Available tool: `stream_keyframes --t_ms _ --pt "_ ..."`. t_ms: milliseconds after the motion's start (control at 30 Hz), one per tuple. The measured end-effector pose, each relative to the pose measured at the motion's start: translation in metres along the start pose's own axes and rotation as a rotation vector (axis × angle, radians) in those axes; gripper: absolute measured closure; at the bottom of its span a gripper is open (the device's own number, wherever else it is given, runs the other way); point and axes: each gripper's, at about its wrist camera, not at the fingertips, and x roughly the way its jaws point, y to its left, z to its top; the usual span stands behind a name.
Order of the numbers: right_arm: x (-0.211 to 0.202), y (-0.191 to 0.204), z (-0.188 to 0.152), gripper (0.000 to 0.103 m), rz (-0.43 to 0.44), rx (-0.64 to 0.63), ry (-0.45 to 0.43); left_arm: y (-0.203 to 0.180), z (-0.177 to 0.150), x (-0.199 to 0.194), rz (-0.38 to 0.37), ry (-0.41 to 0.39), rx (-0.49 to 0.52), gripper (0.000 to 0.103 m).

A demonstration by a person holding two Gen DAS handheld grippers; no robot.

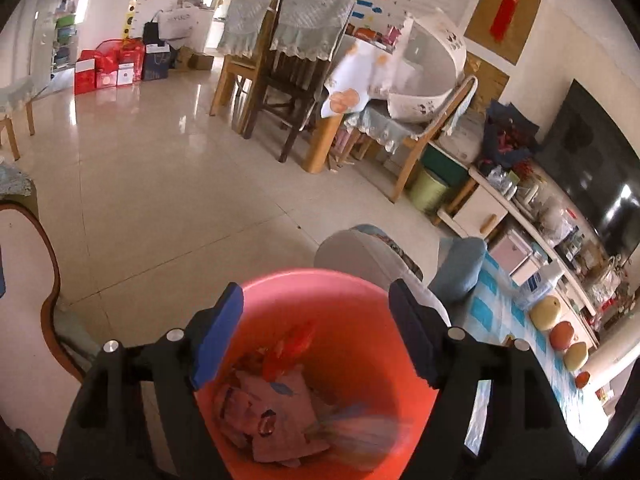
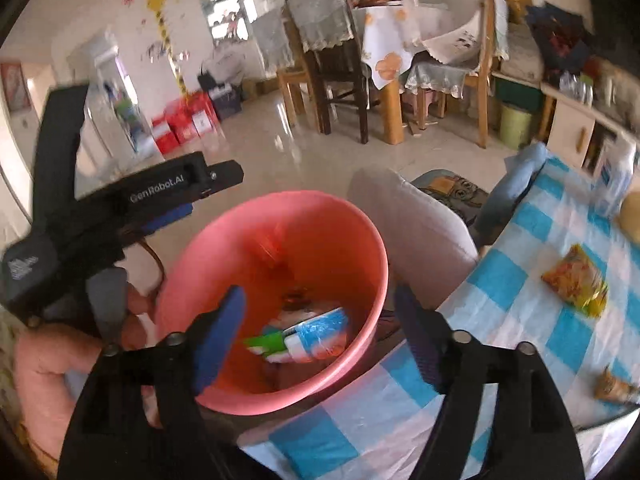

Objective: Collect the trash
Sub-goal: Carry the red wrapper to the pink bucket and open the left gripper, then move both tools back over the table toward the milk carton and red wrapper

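- Blue-padded fingers (image 2: 218, 344) of the right gripper (image 2: 320, 340) sit closest, spread wide over the pink bin (image 2: 360, 240) with nothing between them; a blue-and-white wrapper (image 2: 316, 334) lies inside the bin below
- left gripper (image 1: 316, 332) likewise released, empty, aimed down into the bin (image 1: 320, 292); crumpled paper (image 1: 276, 412) and a red scrap (image 1: 288, 348) lie at the bottom
- seen from the right, the left gripper (image 2: 168, 196) hangs just beside the bin's far rim
- trash left, I'd say: a yellow packet (image 2: 576, 280) and a second small wrapper (image 2: 614, 388) on the checked cloth (image 2: 500, 292), well apart from the bin
- risk, as I judge it: the bin sits at the table edge, partly overhanging; a knock from either gripper could tip it; thin wrappers may slip from the pads
- fruit (image 1: 560, 336) lines the cloth's far side; beyond, glossy tiled floor (image 1: 160, 184), wooden chairs (image 1: 296, 64), cluttered shelf.
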Motion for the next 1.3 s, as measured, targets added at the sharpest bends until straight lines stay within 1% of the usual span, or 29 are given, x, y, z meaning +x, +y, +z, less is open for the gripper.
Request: stream_keyframes --t_ms 67,100,167,233,333,433,500,633,667,700,800,867,933,967,1100,1167,1300 --pt "-0.007 -0.005 -0.004 0.018 -0.016 0.031 -0.021 0.002 0.000 0.000 0.003 -0.004 -0.014 0.019" --pt "-0.013 -0.009 -0.008 0.017 -0.039 0.047 -0.032 0.000 -0.001 0.000 0.003 -0.007 -0.016 0.017" --pt "-0.021 -0.016 -0.015 0.014 -0.049 0.072 -0.041 -0.003 -0.001 0.000 -0.006 -0.008 -0.012 0.016" --pt "-0.028 -0.022 -0.024 0.014 -0.069 0.096 -0.040 -0.008 -0.003 0.000 -0.009 -0.019 -0.004 0.011" --pt "-0.035 -0.030 -0.037 0.013 -0.089 0.114 -0.031 -0.020 -0.008 -0.002 -0.018 -0.049 0.034 0.011" --pt "-0.043 -0.035 -0.051 0.013 -0.112 0.117 -0.022 -0.032 -0.013 -0.008 -0.047 -0.100 0.076 0.010" --pt "-0.048 -0.038 -0.060 0.011 -0.128 0.115 -0.028 -0.043 -0.018 -0.012 -0.092 -0.137 0.121 0.010" --pt "-0.062 -0.043 -0.073 0.009 -0.169 0.118 -0.058 -0.067 -0.028 -0.016 -0.169 -0.179 0.202 0.009" --pt "-0.067 -0.044 -0.076 0.008 -0.181 0.119 -0.068 -0.072 -0.031 -0.016 -0.183 -0.182 0.212 0.009" --pt "-0.071 -0.046 -0.079 0.006 -0.192 0.120 -0.077 -0.078 -0.034 -0.017 -0.212 -0.184 0.221 0.009" --pt "-0.083 -0.050 -0.085 0.005 -0.220 0.117 -0.099 -0.092 -0.040 -0.018 -0.250 -0.184 0.231 0.009" --pt "-0.089 -0.053 -0.087 0.005 -0.238 0.113 -0.106 -0.102 -0.045 -0.021 -0.267 -0.187 0.262 0.009" --pt "-0.099 -0.056 -0.090 0.005 -0.257 0.110 -0.115 -0.113 -0.050 -0.023 -0.276 -0.177 0.306 0.009" --pt "-0.103 -0.057 -0.092 0.005 -0.263 0.110 -0.116 -0.121 -0.054 -0.024 -0.277 -0.168 0.351 0.009" --pt "-0.122 -0.065 -0.097 0.005 -0.286 0.117 -0.130 -0.146 -0.071 -0.031 -0.241 -0.177 0.490 0.009" --pt "-0.128 -0.070 -0.099 0.005 -0.298 0.124 -0.134 -0.154 -0.079 -0.035 -0.256 -0.185 0.521 0.009" --pt "-0.138 -0.079 -0.105 0.005 -0.328 0.133 -0.129 -0.163 -0.088 -0.039 -0.292 -0.180 0.530 0.009"
